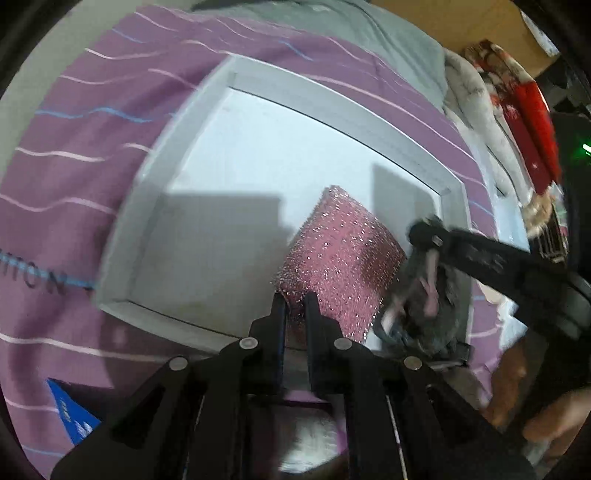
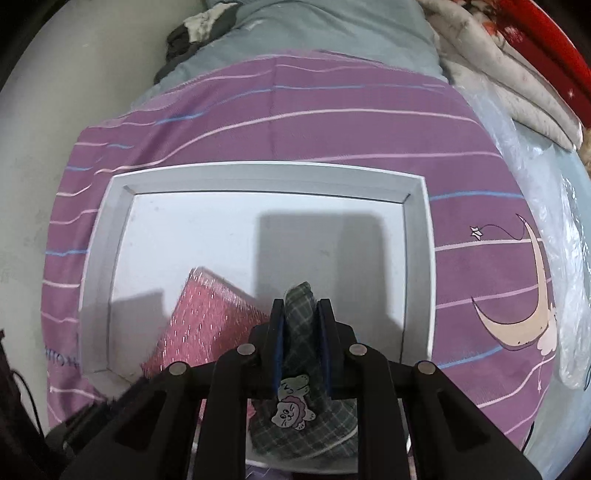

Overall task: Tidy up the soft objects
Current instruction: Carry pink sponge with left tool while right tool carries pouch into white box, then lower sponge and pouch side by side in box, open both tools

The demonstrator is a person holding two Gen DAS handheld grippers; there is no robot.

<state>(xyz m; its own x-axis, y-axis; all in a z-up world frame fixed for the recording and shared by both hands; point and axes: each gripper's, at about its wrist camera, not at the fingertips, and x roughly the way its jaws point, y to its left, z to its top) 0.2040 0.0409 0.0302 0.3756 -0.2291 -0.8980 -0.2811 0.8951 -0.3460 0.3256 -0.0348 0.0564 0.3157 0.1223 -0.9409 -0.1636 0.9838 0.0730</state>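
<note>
A white tray (image 1: 155,177) lies on a purple striped bedsheet (image 1: 74,122). My left gripper (image 1: 294,302) is shut on a pink glittery sponge (image 1: 343,251) and holds it over the tray's near right part. My right gripper (image 2: 301,308) is shut on a green plaid cloth pouch (image 2: 301,373) with a cartoon lion patch, above the tray's (image 2: 258,175) front edge. The sponge (image 2: 207,321) shows to the left of the pouch in the right wrist view. The right gripper (image 1: 424,236) with the pouch (image 1: 424,314) appears at the right in the left wrist view.
Grey bedding (image 2: 332,33) and folded white and red blankets (image 2: 517,74) lie at the back and right. Clear plastic (image 2: 546,184) lies right of the sheet (image 2: 332,122). A blue object (image 1: 70,413) sits at the lower left. A wall (image 2: 55,129) stands left.
</note>
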